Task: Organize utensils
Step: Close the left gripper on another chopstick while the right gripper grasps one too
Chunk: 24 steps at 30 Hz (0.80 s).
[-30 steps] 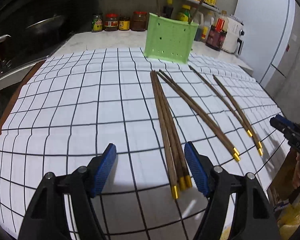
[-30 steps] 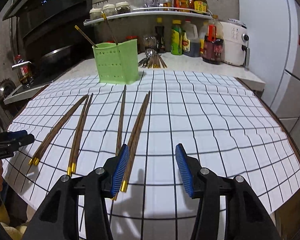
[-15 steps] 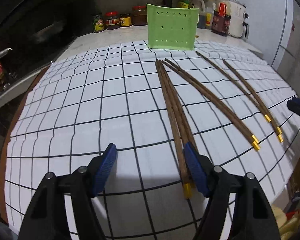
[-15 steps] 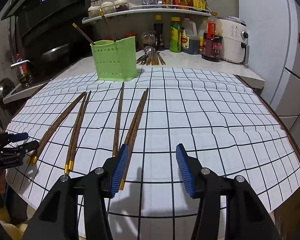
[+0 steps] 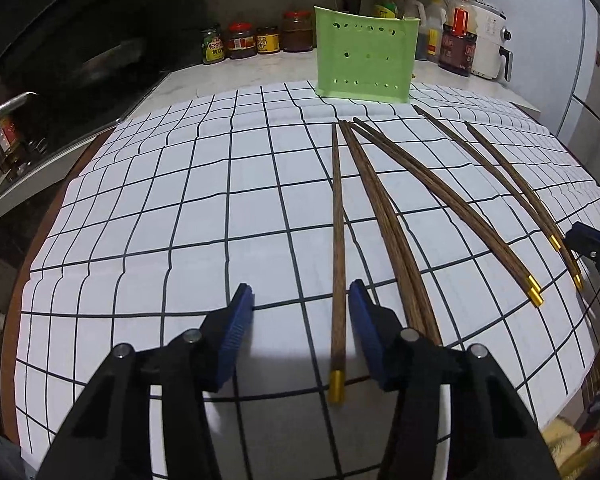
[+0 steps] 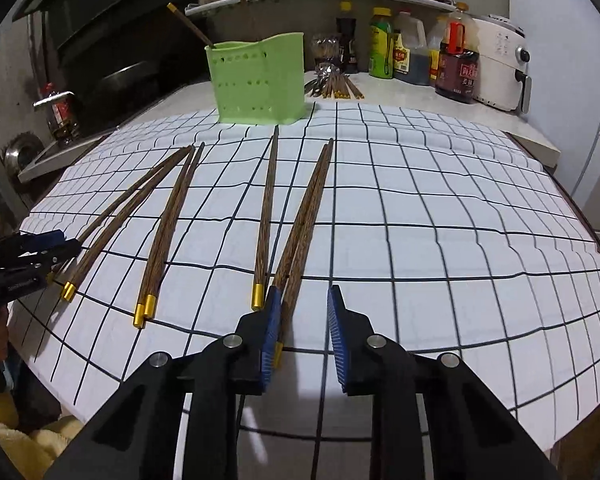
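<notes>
Along the near edge of the checked cloth [image 5: 140, 240], both grippers are lowering onto the gold-capped ends of the chopsticks. The left gripper [image 5: 300, 332] has just been closing; its jaws stand open, with one chopstick [image 5: 337, 280] lying between them close to the right pad, not yet pinched. The right gripper [image 6: 304, 332] has also just been closing, and its jaws are narrower but open too. A pair of chopsticks [image 6: 300, 240] runs under its left pad, and I cannot tell whether either stick sits inside the gap.

To do this well, each gripper should centre on a single stick just above the metal cap, settle until the pads straddle it, then squeeze. The right one likely needs a small shift toward its left so the stick falls between the pads and is not pushed aside.

These sticks are long, slim, dark grained wood tapering toward the far tips, with shiny gold caps at the thick ends. They look hard and smooth, liable to roll or pivot. Blue ribbed pads should help the hold. A green plastic holder [image 6: 260, 80] with punched holes stands at the far edge of the cloth, two sticks already in it.
</notes>
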Motion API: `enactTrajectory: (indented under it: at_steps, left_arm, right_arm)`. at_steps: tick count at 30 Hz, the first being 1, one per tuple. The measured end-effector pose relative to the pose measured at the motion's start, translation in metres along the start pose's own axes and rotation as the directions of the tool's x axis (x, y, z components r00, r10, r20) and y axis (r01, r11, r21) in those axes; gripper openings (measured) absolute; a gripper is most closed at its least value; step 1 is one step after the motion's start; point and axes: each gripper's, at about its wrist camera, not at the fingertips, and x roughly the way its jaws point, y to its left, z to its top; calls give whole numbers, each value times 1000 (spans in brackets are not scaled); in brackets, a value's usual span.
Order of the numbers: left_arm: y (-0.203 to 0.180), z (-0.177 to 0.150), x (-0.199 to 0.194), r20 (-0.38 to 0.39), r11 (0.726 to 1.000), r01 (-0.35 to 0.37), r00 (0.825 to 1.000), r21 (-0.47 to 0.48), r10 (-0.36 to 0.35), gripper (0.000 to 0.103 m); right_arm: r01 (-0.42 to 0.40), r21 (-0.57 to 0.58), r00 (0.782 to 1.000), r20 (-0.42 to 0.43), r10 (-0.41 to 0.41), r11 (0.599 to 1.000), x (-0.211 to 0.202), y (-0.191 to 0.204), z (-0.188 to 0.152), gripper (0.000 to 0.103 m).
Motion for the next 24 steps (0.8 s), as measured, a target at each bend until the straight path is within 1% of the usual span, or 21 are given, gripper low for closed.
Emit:
enactTrajectory:
  at_steps: [4,7,10,12,14,16,19,21,24]
  left_arm:
    - [-1,-1,0,6,1000,4,1000,5,-4,50]
    - [-1,-2,-1,11,1000,8,1000,13,-8,50]
    - [1,-5,-2,14,1000,7,1000,26,-7,50]
    - [1,-8,-5,23,999,2,1000,43,-3,50]
    - [-1,-13,-10,33,998,3,999,68,-5,50]
    - [-4,-20,-15,37,996,18,999,88,-22,50]
    - [-4,-26,-19,29,997,46,998,54,-47,50]
    - [-6,-28,-20,35,998,37,999,44,-38,49]
    - [-11,-28,-21,44,998,36,998,49,-38,40]
  right_arm:
    - [20,-16,1000,-6,-20,1000,5,3,1,25]
    - [50,-28,999,-6,-50,998,8,4,1,25]
    - [123,-40,992,0,-123,992,3,-2,-3,25]
    - [153,-28,988,-1,-153,988,0,-11,-6,25]
    - [146,-5,989,0,-146,989,-3,-18,-9,25]
    - [118,16,993,6,-118,993,-4,-23,-13,26]
    - [76,41,997,26,-77,996,-6,-27,-17,27]
    - [58,51,997,44,-60,997,-6,-27,-19,28]
    - [55,43,996,64,-57,998,-6,-25,-21,26]
